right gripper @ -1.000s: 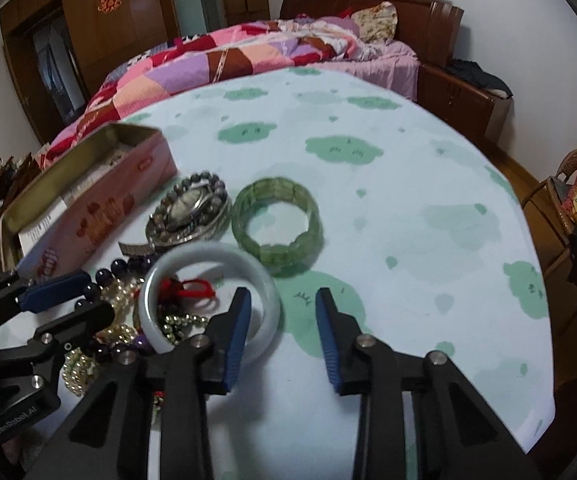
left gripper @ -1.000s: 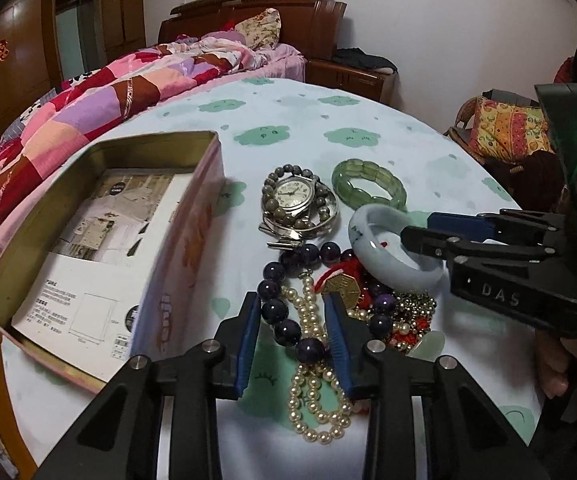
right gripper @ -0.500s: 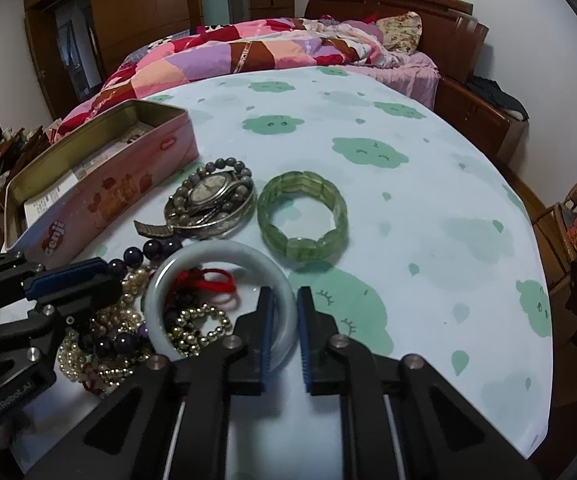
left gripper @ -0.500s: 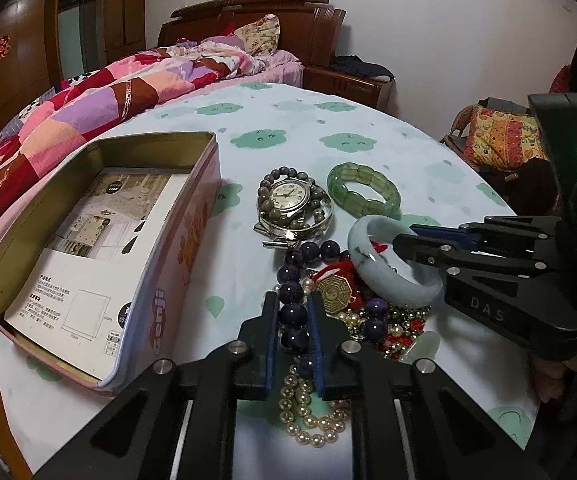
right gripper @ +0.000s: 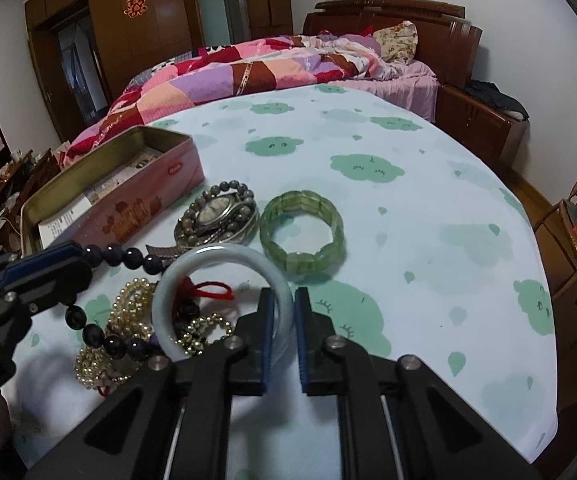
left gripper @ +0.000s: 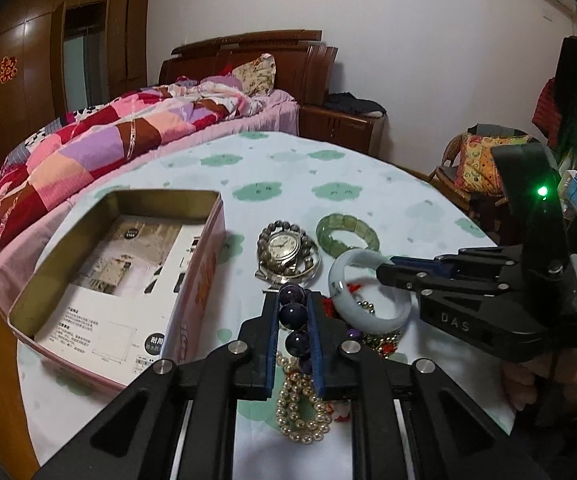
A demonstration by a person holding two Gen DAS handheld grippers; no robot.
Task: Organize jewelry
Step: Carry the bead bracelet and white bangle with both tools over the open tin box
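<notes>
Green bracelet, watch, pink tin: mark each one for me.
Green bracelet (right gripper: 302,227): right wrist view, on a near-side segment of the band.
Watch (left gripper: 283,245): left wrist view, on the dial face.
Pink tin (right gripper: 140,204): right wrist view, on the printed outer side wall.

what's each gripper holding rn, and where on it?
Left gripper: dark purple bead necklace, pinched across its strand. Right gripper, jaws closing: pale jade bangle, across its near rim.
</notes>
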